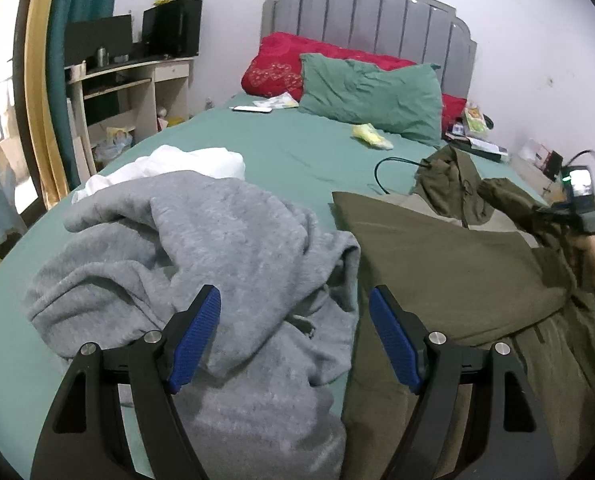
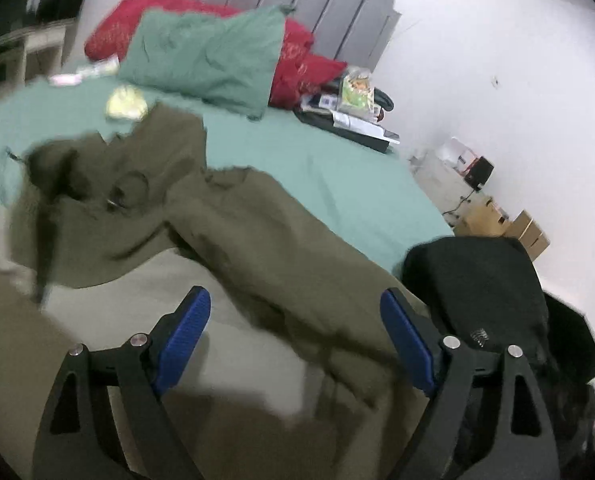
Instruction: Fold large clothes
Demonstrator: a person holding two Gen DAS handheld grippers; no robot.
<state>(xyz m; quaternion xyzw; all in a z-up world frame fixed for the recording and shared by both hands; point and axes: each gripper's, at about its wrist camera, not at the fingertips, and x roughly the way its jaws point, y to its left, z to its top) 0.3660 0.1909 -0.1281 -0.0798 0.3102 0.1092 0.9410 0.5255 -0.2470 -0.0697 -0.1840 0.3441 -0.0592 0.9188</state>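
Bedroom in a home, lived-in.
Wide bed with a teal fitted sheet (image 1: 289, 148), grey padded channel-stitched headboard (image 1: 369, 12) against a white wall, far side. Red embroidered pillow (image 1: 281, 60) and crumpled teal pillow (image 1: 371, 94) at the head. Loose garments heaped on the near mattress. Far left: pale wooden desk (image 1: 137, 80) carrying black speaker boxes (image 1: 177, 26), beside a teal curtain (image 1: 77, 8). Cardboard boxes (image 2: 509, 228) on the floor, right.
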